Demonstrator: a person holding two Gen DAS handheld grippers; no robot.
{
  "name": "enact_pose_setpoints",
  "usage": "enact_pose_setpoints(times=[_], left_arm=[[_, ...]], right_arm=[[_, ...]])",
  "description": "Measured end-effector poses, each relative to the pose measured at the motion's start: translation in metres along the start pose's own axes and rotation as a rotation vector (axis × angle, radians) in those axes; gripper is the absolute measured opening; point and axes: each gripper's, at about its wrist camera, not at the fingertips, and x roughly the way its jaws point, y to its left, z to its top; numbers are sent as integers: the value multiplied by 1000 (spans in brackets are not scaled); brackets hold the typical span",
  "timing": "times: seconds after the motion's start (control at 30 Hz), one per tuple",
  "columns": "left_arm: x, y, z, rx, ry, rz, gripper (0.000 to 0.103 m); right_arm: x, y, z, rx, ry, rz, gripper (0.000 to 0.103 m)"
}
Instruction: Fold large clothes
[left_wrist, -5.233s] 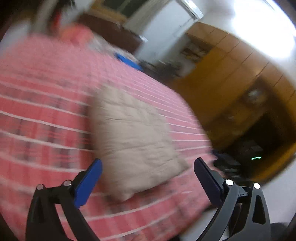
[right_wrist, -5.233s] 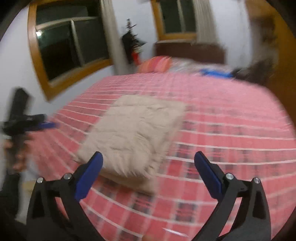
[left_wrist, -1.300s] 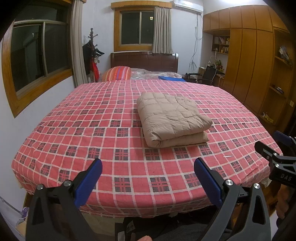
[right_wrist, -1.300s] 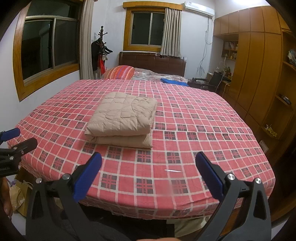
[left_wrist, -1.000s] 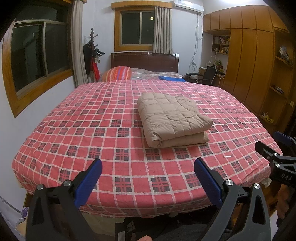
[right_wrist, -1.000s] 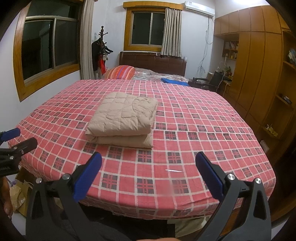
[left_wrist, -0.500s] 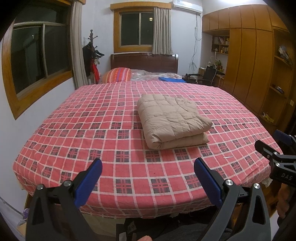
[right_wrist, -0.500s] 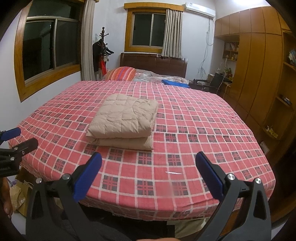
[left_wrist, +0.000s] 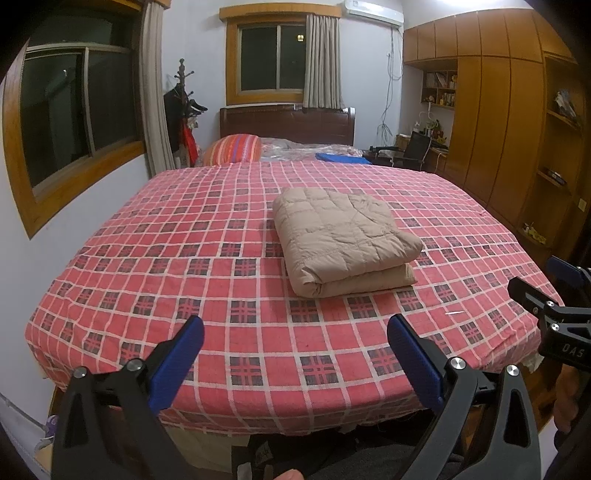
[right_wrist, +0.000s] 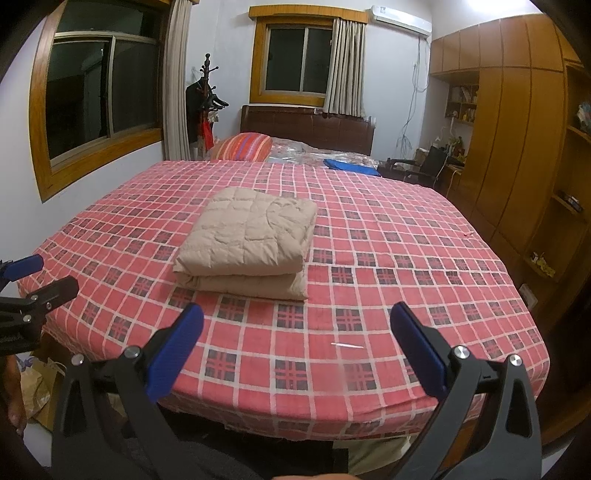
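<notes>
Beige quilted garment lies folded into a neat stack mid-frame on the bed; both grippers hang spread, empty; folding looks finished.

Your work surface: bed under red checked cover. Folded beige quilted garment lies on cover near middle, toward foot edge. At head end: striped pillow, clear plastic sheeting, blue item on sheeting. Small pale sliver lies near foot edge.
</notes>
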Motion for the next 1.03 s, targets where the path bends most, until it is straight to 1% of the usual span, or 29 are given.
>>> enact_pose_setpoints(times=[0.67,1.03], left_arm=[[2,-2,-6,-10,12,-2,99],[6,1,-8,-16,19,-5,99]], right_arm=[[4,4,-5,9,15,7,101],[4,3,-7,2,7,13,100]])
